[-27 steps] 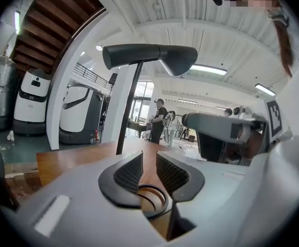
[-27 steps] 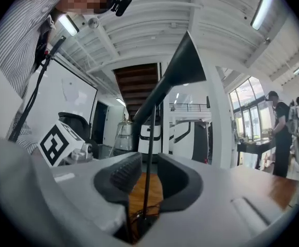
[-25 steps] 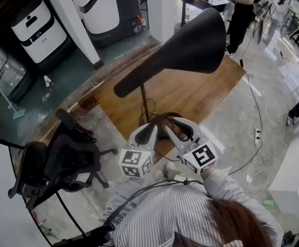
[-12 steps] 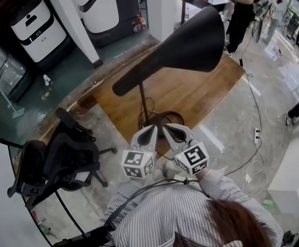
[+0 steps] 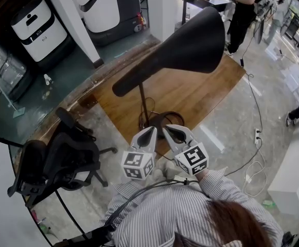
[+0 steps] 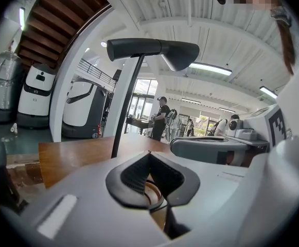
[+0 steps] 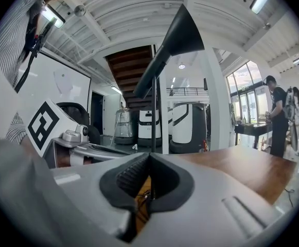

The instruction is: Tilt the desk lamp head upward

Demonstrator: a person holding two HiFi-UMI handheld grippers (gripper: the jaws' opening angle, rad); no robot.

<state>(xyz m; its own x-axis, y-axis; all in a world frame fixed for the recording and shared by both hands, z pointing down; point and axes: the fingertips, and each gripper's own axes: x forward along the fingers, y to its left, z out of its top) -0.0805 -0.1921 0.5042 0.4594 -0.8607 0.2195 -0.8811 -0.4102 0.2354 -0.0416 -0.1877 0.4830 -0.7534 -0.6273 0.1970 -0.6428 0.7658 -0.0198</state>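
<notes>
While both sit at the wooden table's near edge, left gripper and right gripper are clenched, empty. Desk lamp stands on the table just beyond them, lamp head high over its middle.

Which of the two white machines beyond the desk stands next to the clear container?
The shorter white machine, farthest left beside the clear container; the taller white machine stands right of the white column.
</notes>
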